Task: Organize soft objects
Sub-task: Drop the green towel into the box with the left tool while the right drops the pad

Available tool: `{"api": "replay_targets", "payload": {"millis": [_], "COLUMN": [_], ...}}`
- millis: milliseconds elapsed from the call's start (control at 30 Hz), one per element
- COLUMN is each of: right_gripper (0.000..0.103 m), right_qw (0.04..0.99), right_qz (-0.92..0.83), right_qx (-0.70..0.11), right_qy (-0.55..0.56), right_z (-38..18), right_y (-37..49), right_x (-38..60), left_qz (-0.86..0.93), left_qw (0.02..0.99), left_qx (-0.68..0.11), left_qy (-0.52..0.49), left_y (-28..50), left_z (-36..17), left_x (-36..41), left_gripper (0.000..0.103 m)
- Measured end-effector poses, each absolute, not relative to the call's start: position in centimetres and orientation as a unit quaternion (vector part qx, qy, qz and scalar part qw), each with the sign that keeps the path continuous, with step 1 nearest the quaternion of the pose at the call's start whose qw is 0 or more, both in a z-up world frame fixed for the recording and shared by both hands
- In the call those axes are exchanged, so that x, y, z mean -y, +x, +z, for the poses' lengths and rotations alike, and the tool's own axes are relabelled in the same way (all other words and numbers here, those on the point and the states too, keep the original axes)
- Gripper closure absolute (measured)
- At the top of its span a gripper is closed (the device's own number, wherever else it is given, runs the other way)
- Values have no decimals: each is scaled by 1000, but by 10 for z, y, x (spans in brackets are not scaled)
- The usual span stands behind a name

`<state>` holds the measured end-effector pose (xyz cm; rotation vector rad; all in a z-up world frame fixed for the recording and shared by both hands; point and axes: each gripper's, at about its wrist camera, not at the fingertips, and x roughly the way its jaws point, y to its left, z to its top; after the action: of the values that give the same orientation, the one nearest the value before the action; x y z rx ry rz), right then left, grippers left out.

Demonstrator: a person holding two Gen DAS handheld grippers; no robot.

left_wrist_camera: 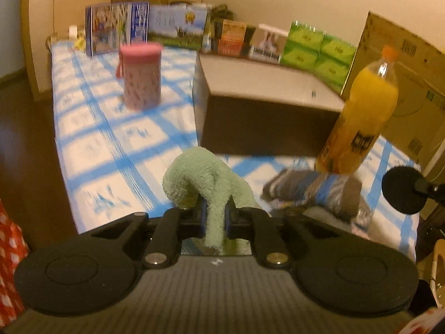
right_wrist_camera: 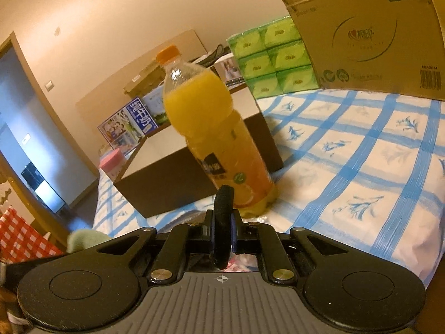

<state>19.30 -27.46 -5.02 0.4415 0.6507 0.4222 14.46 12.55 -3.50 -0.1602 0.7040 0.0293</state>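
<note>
My left gripper (left_wrist_camera: 215, 211) is shut on a pale green terry cloth (left_wrist_camera: 194, 175), which arches up and droops over the fingers above the checked tablecloth (left_wrist_camera: 111, 139). The same green cloth (right_wrist_camera: 83, 239) peeks in at the lower left of the right wrist view. My right gripper (right_wrist_camera: 222, 222) is shut on a black round soft pad (right_wrist_camera: 224, 203), seen edge-on between the pads. The black pad (left_wrist_camera: 400, 189) also shows at the right edge of the left wrist view. A grey and blue striped folded cloth (left_wrist_camera: 314, 192) lies on the table to the right of the left gripper.
An open brown box (left_wrist_camera: 264, 122) stands mid-table, an orange drink bottle (right_wrist_camera: 208, 128) upright at its near right corner. A pink canister (left_wrist_camera: 141, 75) stands left of the box. Green tissue packs (right_wrist_camera: 275, 61), a cardboard carton (right_wrist_camera: 361, 27) and cartons line the back.
</note>
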Motion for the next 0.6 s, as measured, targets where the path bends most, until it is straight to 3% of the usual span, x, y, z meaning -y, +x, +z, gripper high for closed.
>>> {"api": "replay_targets", "payload": {"millis": [600], "right_gripper": [92], "right_qw": [911], "right_qz": [222], "right_qx": [-287], "right_qy": [196], "right_z": [11], "right_y": [287], "right_x": [345], "left_qz": [-10], "left_qw": [964], "left_qx": [-263], "left_qy": [-27], "left_y": [205], "left_z": [63], "left_x": [-132], "left_gripper": [93]}}
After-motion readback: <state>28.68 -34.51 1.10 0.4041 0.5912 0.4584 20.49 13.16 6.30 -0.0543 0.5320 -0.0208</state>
